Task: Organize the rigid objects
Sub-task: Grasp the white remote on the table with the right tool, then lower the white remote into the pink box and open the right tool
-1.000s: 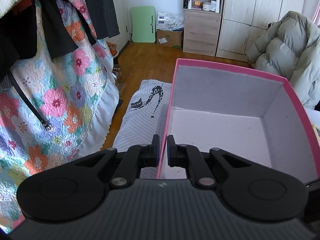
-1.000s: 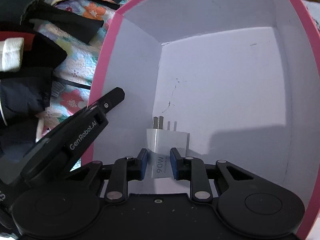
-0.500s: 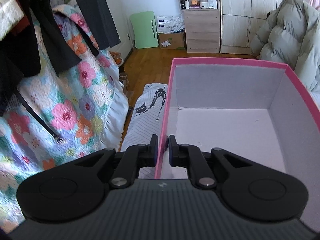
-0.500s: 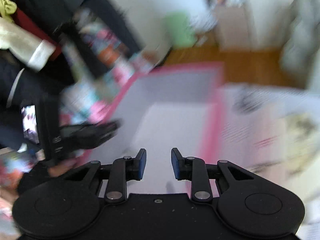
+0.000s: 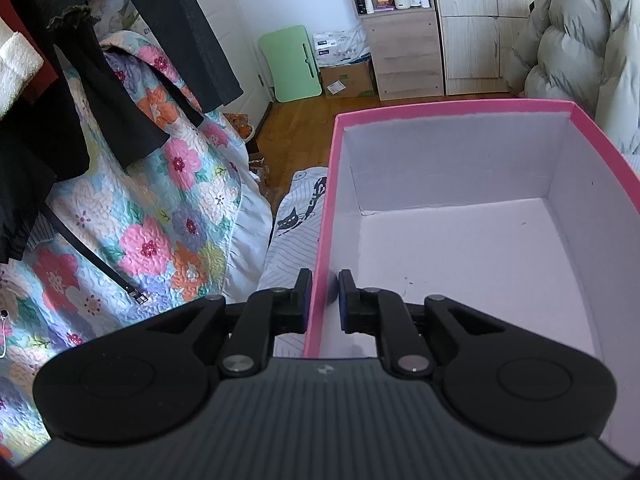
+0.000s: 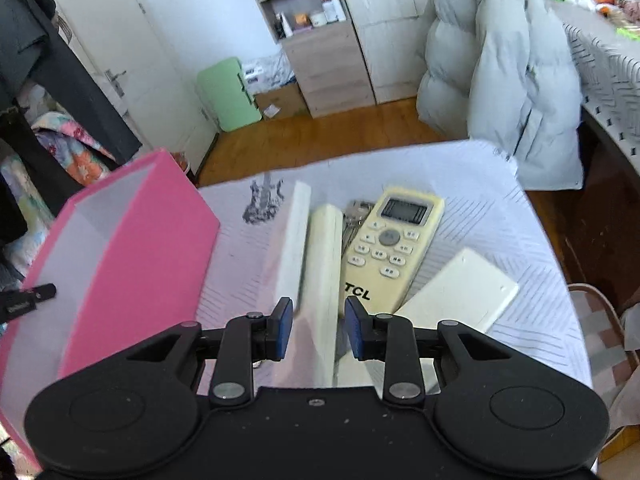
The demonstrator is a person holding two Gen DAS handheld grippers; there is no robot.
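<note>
A pink box (image 5: 460, 112) with a white inside stands on the bed; it also shows in the right wrist view (image 6: 132, 248). My left gripper (image 5: 322, 300) straddles its near left wall, the jaws slightly apart around the wall. My right gripper (image 6: 318, 322) is open and empty above the bedsheet, over a cream bar (image 6: 320, 264). Next to it lie a white bar (image 6: 294, 244), a cream TCL remote (image 6: 394, 248), keys (image 6: 352, 216) and a white flat card-like box (image 6: 460, 292). The charger is hidden in both views.
A flowered quilt (image 5: 140, 208) and dark clothes (image 5: 80, 92) hang at the left. A grey puffer coat (image 6: 500, 80) drapes at the right. A cabinet with shelves (image 6: 332, 52) and a green folding table (image 6: 228, 94) stand on the wooden floor (image 6: 320, 140) behind.
My right gripper let go of the white charger inside the box, lifted out and swung right over the items on the bed. My left gripper's jaws have opened slightly at the box wall.
</note>
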